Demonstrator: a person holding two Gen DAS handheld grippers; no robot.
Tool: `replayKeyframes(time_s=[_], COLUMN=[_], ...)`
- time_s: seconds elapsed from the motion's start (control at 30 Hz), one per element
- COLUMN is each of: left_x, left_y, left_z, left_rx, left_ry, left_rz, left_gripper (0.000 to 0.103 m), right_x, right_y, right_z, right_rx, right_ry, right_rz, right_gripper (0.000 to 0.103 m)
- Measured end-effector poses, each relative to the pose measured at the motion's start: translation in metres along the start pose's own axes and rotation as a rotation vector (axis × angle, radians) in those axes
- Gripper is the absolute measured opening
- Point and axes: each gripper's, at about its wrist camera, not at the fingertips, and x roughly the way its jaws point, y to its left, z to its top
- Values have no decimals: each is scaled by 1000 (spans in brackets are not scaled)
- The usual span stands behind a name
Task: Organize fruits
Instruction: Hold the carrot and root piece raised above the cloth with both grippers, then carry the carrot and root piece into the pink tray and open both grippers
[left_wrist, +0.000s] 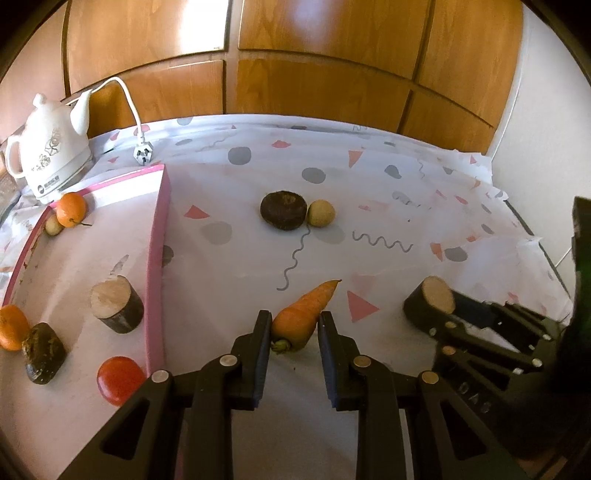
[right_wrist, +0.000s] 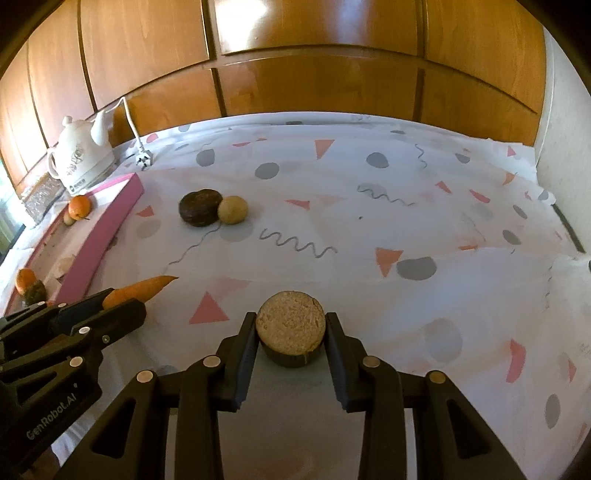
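Observation:
My left gripper (left_wrist: 293, 321) is closed around the thick end of an orange carrot (left_wrist: 304, 315) that lies on the patterned cloth; both fingers touch it. It also shows in the right wrist view (right_wrist: 138, 290). My right gripper (right_wrist: 291, 325) is closed on a dark cut cylinder with a pale top (right_wrist: 291, 338), also seen in the left wrist view (left_wrist: 432, 306). A pink-rimmed tray (left_wrist: 157, 258) at the left holds two oranges (left_wrist: 71, 209), a tomato (left_wrist: 119, 380), a dark lump (left_wrist: 43, 352) and another cut cylinder (left_wrist: 116, 304).
A dark round fruit (left_wrist: 283, 209) and a small tan ball (left_wrist: 321, 213) lie together mid-table. A white kettle (left_wrist: 48, 147) with its cord and plug (left_wrist: 142, 154) stands at the back left. Wooden cabinet doors (left_wrist: 314, 55) rise behind the table.

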Motion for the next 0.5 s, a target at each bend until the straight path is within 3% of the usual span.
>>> replayKeyframes(time_s=[0.27, 0.5], left_x=[-17, -31], left_y=[3, 24], left_z=[2, 7], left_rx=[-5, -76], left_ry=[-28, -50], left_rz=[13, 36], left_gripper=[25, 26], right_x=[-6, -12], right_y=[17, 35], right_z=[-1, 5], right_rx=[-26, -56], right_ry=[-7, -19], right_rz=[40, 88], right_gripper=[36, 36])
